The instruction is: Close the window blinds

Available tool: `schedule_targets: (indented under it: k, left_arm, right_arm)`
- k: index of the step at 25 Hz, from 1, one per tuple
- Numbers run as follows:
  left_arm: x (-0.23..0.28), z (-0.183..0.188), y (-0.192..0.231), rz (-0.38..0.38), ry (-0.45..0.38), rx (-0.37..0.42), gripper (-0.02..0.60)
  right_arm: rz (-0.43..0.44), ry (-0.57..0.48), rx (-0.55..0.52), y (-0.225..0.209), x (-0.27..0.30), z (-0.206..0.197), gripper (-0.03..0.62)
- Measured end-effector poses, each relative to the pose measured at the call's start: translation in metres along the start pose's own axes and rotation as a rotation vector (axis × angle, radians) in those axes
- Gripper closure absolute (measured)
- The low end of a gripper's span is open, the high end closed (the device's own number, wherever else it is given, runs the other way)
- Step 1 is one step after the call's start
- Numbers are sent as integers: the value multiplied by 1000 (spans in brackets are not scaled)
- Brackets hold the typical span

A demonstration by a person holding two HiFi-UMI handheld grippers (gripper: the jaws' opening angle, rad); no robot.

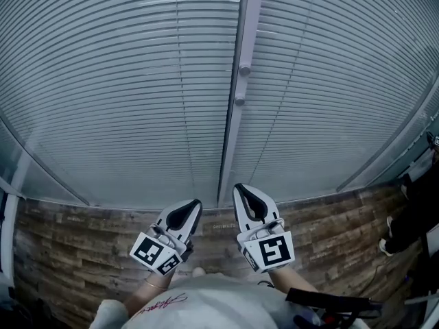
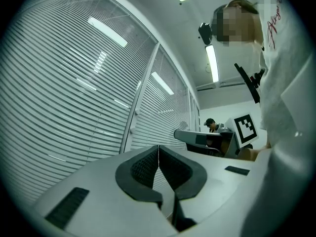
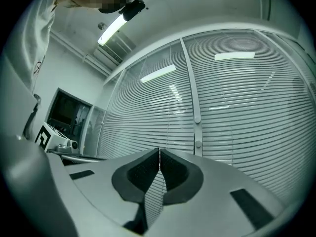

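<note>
With my left gripper (image 1: 195, 205) and right gripper (image 1: 240, 190) both clenched on nothing, short of the window blinds (image 1: 130, 81) flanking the centre post (image 1: 234, 115), advancing unopened risks bending slats or missing any control.

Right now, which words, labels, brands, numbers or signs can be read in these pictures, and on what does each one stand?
None can be read with certainty.
Red script on the white shirt: too slanted and blurred to read.
Left marker cube and right marker cube: black-and-white square patterns, no letters.
Blinds: no print visible.
</note>
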State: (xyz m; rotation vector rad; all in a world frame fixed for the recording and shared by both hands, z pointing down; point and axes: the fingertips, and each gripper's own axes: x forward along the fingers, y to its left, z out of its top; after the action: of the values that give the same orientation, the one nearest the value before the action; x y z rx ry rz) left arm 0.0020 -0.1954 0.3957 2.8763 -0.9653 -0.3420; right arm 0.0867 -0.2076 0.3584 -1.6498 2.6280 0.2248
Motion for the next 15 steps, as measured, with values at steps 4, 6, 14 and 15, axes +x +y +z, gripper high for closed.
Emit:
schedule_targets:
  k: [4,6,14,15]
  left_arm:
    - [-3,-8,2,5,-4,2,563]
    - [-4,-8,2,7,-5,2,563]
    - [-8,-12,1,5,-2,11,563]
    - [-8,-11,1,6,-2,13,563]
  right_arm:
    - [9,39,-1,5,1,-22,572]
    - [0,49,-14,5,0,-26,572]
    - [-16,51,-17,7,-2,-34,576]
    - [-15,50,-18,7,-1,-33,576]
